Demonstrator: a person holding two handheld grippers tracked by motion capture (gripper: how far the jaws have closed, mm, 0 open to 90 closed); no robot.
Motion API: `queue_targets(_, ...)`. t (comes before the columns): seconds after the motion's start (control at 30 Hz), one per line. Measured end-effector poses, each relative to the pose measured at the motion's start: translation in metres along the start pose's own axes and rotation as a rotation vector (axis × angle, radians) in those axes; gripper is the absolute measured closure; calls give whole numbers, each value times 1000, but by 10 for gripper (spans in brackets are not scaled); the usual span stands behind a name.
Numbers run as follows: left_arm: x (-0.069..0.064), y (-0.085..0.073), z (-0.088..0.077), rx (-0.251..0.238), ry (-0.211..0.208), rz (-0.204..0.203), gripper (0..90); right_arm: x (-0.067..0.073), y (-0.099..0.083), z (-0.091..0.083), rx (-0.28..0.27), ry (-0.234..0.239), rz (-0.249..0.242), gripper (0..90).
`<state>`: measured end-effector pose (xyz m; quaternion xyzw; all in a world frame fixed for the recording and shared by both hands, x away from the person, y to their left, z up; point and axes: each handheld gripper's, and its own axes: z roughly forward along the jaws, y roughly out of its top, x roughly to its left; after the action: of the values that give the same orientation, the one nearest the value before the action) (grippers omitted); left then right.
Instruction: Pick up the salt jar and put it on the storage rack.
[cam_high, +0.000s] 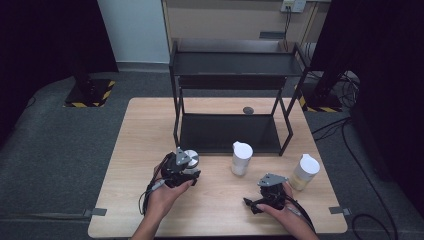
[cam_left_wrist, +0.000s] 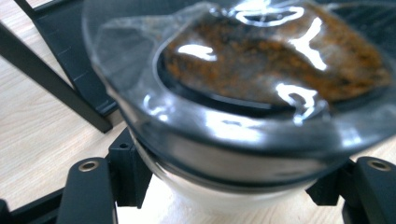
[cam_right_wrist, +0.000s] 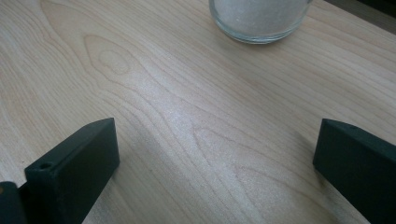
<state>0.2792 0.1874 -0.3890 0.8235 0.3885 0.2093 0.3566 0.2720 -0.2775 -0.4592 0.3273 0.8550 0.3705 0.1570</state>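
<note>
Here the left gripper fingers pinch a jar; the right gripper lies low, fingers spread.

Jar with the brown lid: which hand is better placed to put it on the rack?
Left. The left gripper is shut on the jar, right beside the rack. The right gripper is open over bare table, farther off.
</note>
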Motion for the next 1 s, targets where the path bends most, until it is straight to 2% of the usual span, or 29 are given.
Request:
queue_targets(0.13,-2,6,7,6,-2,13,301,0,0,0,0,0,0,9)
queue_targets(0.63,0,26,30,4,11,11,301,0,0,0,0,0,0,9)
queue_targets(1.0,2,37,37,7,20,12,301,0,0,0,0,0,0,9)
